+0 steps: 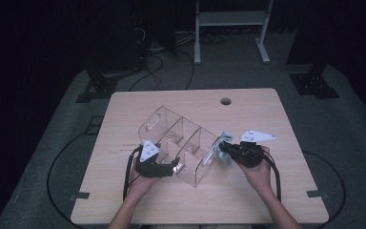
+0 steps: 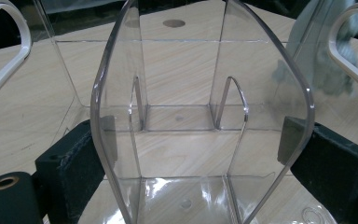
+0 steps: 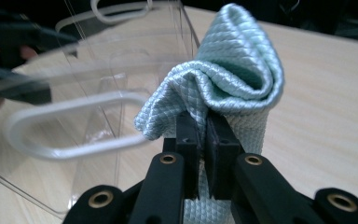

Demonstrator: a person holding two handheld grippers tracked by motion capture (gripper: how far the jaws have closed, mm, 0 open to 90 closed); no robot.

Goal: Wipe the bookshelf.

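Observation:
A clear plastic organizer (image 1: 181,138) with several compartments stands tilted in the middle of the wooden table (image 1: 248,195). My left gripper (image 1: 174,167) grips its near end; in the left gripper view the two black pads (image 2: 81,154) press on either side of the organizer's walls (image 2: 200,116). My right gripper (image 1: 221,149) is at the organizer's right end, shut on a bunched mint-green cloth (image 3: 233,70). The cloth (image 1: 226,139) rests against the end wall beside its handle cutout (image 3: 74,126). Through the clear wall the cloth (image 2: 326,70) shows blurred.
The table has a round cable hole (image 1: 225,101) near its far edge. Bare wood lies around the organizer on all sides. A white stand (image 1: 231,28) and cables sit on the dark floor beyond the table.

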